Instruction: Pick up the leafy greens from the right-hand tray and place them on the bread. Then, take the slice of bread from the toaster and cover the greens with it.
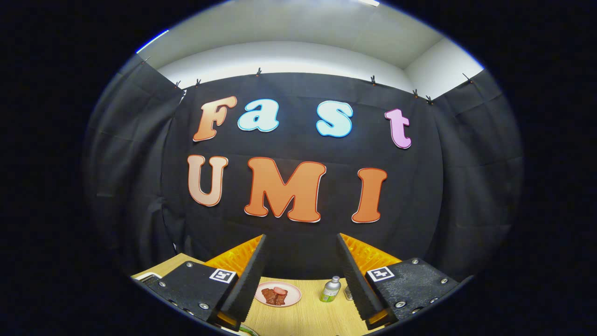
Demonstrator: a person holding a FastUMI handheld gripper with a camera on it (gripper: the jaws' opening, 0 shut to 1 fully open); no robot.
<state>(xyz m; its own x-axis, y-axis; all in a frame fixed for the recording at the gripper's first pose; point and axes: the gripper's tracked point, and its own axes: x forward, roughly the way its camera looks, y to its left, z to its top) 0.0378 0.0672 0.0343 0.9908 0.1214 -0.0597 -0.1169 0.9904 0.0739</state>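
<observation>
The claw (301,273) is held high with its two fingers wide apart and nothing between them. Past the fingers, on the wooden worktop (303,317), stands a pink plate (278,293) with brownish-red pieces of food, and just beside it a small bottle (330,289) with a green label. The leafy greens, their tray, the bread and the toaster I cannot find here. I expect the greens to be light, soft and easily crushed; a gentle pinch at the thick middle should do.
</observation>
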